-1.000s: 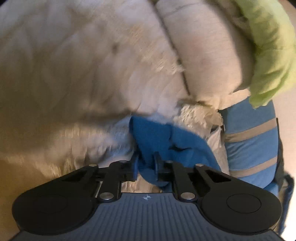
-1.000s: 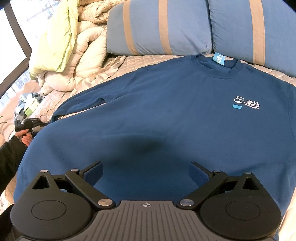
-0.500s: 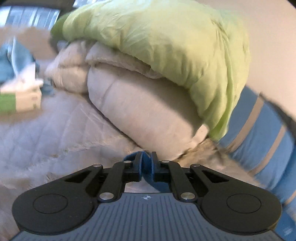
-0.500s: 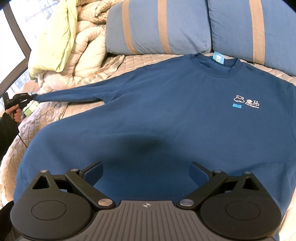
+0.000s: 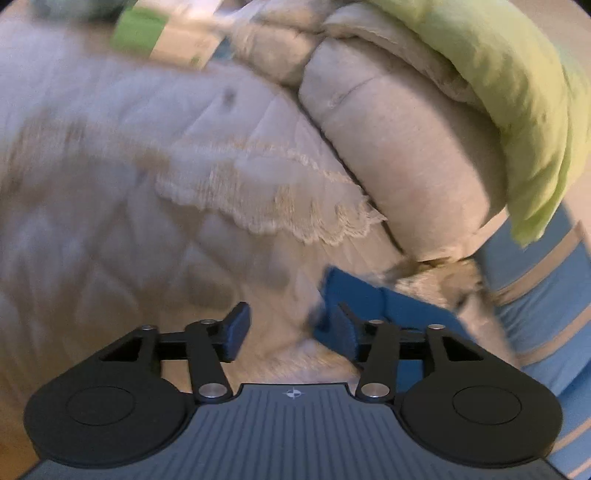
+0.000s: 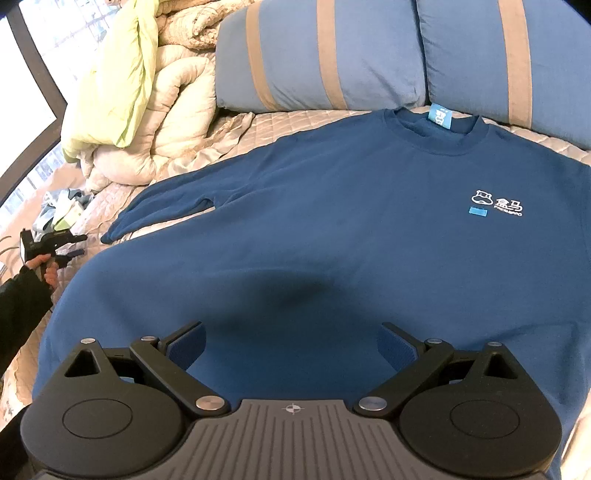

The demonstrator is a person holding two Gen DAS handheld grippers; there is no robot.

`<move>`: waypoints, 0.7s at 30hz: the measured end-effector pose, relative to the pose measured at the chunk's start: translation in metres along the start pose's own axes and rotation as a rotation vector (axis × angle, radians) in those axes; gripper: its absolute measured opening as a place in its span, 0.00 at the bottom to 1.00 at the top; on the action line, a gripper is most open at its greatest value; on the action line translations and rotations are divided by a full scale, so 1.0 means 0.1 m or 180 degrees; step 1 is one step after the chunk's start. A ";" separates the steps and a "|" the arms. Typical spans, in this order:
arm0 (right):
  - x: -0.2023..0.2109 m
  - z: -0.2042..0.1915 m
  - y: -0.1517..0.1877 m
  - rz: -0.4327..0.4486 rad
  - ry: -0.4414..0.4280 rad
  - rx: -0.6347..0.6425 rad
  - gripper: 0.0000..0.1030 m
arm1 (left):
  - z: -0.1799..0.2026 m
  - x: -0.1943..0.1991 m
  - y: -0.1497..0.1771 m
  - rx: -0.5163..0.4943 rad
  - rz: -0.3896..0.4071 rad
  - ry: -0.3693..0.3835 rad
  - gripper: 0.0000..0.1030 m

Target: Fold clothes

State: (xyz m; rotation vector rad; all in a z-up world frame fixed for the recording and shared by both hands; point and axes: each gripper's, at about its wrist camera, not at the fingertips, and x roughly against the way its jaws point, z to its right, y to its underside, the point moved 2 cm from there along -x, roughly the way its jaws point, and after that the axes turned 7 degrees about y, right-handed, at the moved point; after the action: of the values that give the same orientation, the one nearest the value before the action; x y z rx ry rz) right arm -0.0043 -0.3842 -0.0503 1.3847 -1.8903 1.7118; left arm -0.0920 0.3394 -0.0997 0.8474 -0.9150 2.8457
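L gripper [image 5: 291,328] spread, empty; sleeve [image 6: 166,206] cuff just ahead-right, flat on bed [image 5: 110,221]. R gripper [image 6: 291,347] spread, hovering over sweatshirt [image 6: 351,240] hem. Re-pinch cuff, carry sleeve across chest w/o dragging body; keep R low to pin hem.

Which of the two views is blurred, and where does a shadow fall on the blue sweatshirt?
Left wrist view: motion blur smears the quilted bedspread and the green box, while the left gripper stays sharp. Right wrist view: sharp overall; a dark shadow lies on the sweatshirt just ahead of the open right gripper; the window is overexposed.
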 end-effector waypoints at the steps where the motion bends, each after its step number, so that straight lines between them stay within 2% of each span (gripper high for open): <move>1: 0.00 0.00 0.00 0.0004 0.0002 -0.0005 0.96 | -0.06 0.01 0.06 0.0230 -0.0012 0.0125 0.55; 6: 0.00 -0.01 0.00 -0.0002 0.0041 0.0008 0.96 | -0.30 -0.13 0.36 0.1310 -0.0047 0.0775 0.55; 7: 0.00 -0.02 0.00 -0.0004 0.0050 0.0014 0.96 | -0.31 -0.17 0.40 0.1407 -0.0023 0.0844 0.54; 10: 0.00 -0.02 0.01 -0.0007 0.0068 0.0019 0.96 | -0.31 -0.30 0.48 0.1552 0.0025 0.0957 0.53; 14: -0.01 -0.02 0.00 -0.0007 0.0058 -0.0001 0.96 | -0.29 -0.45 0.54 0.1720 0.0099 0.1109 0.39; 17: -0.01 -0.01 0.00 -0.0014 0.0054 -0.0007 0.96 | -0.30 -0.54 0.57 0.1834 0.0166 0.1126 0.31; 21: -0.01 -0.01 0.00 -0.0015 0.0051 -0.0015 0.96 | -0.33 -0.60 0.59 0.1930 0.0270 0.1027 0.27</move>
State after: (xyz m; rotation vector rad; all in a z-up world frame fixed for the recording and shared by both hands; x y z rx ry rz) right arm -0.0037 -0.3829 -0.0510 1.3684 -1.8800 1.7099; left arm -0.0687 0.3167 -0.1836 0.3410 -0.0440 3.2360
